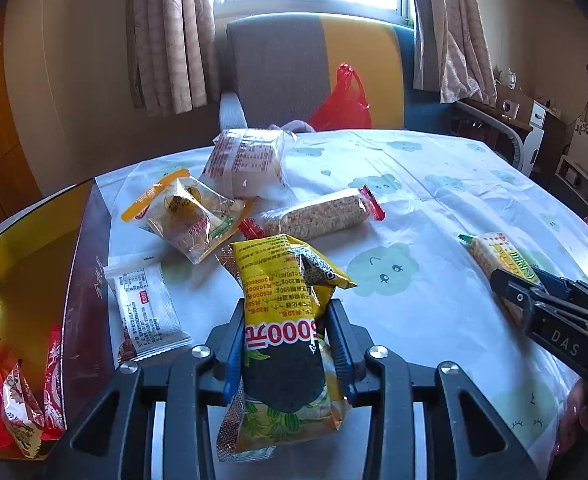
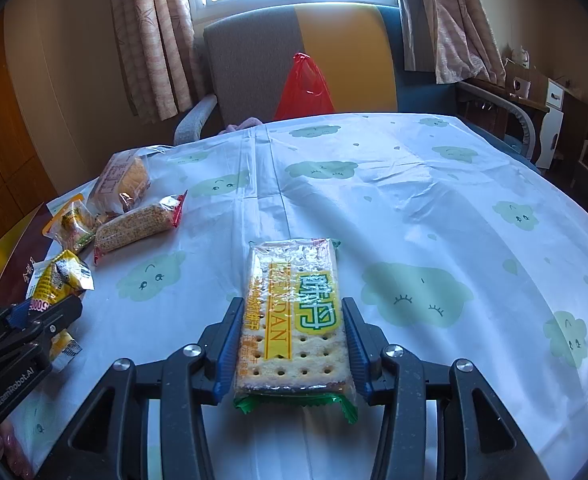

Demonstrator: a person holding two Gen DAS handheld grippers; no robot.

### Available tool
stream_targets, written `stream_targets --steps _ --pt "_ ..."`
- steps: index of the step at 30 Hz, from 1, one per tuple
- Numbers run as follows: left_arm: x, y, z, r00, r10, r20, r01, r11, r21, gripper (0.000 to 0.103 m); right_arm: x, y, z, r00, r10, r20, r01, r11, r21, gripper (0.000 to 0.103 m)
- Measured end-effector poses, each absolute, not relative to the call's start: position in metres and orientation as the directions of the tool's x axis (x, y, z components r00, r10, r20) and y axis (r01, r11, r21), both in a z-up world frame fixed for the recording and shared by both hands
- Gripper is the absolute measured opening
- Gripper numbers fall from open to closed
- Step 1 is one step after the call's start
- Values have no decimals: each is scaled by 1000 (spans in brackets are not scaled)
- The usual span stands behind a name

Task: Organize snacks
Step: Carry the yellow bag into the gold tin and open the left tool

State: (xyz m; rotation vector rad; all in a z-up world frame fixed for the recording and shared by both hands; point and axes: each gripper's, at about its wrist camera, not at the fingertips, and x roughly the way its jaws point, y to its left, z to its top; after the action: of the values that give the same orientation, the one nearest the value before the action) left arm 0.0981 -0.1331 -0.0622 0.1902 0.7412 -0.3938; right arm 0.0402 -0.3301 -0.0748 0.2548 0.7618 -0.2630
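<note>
Snacks lie scattered over the left part of the bench [image 2: 373,208], which wears a white cloth printed with green clouds. Low in the middle of the left wrist view, the left tool [image 1: 286,344] is clamped on a yellow snack packet [image 1: 282,320] that stands up between its blue-padded fingers [image 1: 234,344]. Low in the middle of the right wrist view, the right tool [image 2: 294,340] grips a clear cracker pack [image 2: 294,320] by its long sides, its far end pointing up the frame.

Above the yellow packet in the left view lie a puffed-grain bar with red ends [image 1: 317,214], a clear pouch with an orange edge [image 1: 186,216] and a bread bag with red print [image 1: 246,160]. A white sachet [image 1: 146,312] lies left of the tool, just beside a dark gold-lined box [image 1: 82,280] at the frame's left edge; red wrapped sweets [image 1: 10,400] sit in its lower left corner.

Beyond the bench, at upper centre, a red plastic bag [image 1: 343,100] rests on a grey and yellow chair [image 1: 278,68].
</note>
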Motion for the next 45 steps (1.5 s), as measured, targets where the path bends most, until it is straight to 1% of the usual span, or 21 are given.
stream_targets --steps 5,14,20,24,36,42,45 --pt "89 -126 -54 682 -301 -667 416 909 16 37 40 -330 -75 695 -142 -705 324 937 130 47" --pt "76 -112 -57 655 -307 -690 418 909 -8 37 40 -330 -74 695 -147 -704 326 937 125 47" --pt "67 -101 -52 658 -310 -686 418 909 -11 37 40 -330 -75 695 -147 -704 325 937 126 47" --pt "63 -87 -42 666 -324 -672 404 914 -40 37 40 -330 -75 697 -146 -702 326 937 128 47" --pt "69 -22 -12 707 -314 -633 295 945 -139 37 39 -331 -75 700 -154 -698 332 935 127 47" --pt "77 16 -9 719 -273 -639 222 962 -161 37 38 -330 -74 701 -165 -694 339 933 121 47" --pt "82 35 -9 720 -251 -647 186 968 -169 37 33 -329 -71 718 -173 -675 340 932 122 47"
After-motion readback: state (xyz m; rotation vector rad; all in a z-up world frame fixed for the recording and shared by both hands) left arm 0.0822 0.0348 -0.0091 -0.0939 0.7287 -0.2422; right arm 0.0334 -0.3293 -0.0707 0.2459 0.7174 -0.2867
